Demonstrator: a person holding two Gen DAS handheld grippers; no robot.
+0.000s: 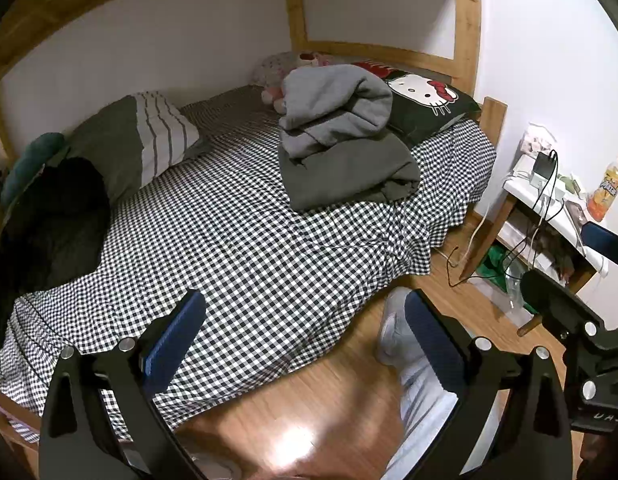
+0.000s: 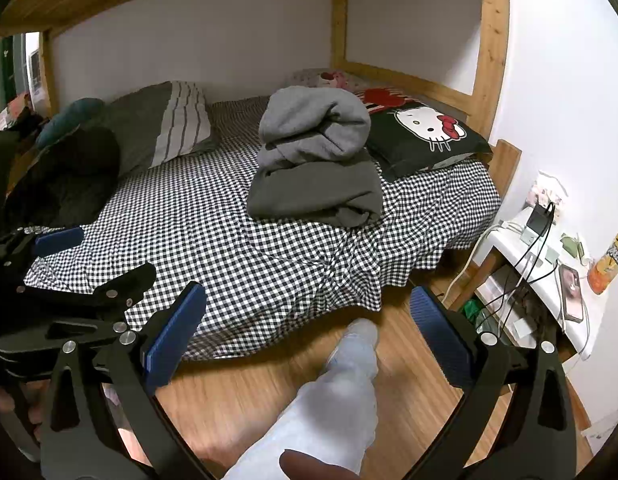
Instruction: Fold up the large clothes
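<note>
A folded light grey garment [image 1: 335, 108] [image 2: 315, 122] lies on a folded dark grey garment [image 1: 349, 176] [image 2: 317, 192], stacked on the checkered bed [image 1: 249, 248] [image 2: 229, 240] near its head. A black garment [image 1: 49, 224] [image 2: 65, 180] lies bunched at the bed's left side. My left gripper [image 1: 305, 320] is open and empty above the bed's front edge. My right gripper [image 2: 309, 312] is open and empty over the floor beside the bed. Each gripper shows in the other's view, the right one [image 1: 569, 308] and the left one [image 2: 69, 272].
A Hello Kitty pillow [image 1: 425, 100] [image 2: 425, 136] and a striped pillow [image 1: 149, 136] [image 2: 165, 124] lie on the bed. A white side table [image 1: 549, 200] [image 2: 549, 280] with cables and a bottle stands at right. My leg [image 2: 337, 400] stands on the wooden floor [image 1: 329, 400].
</note>
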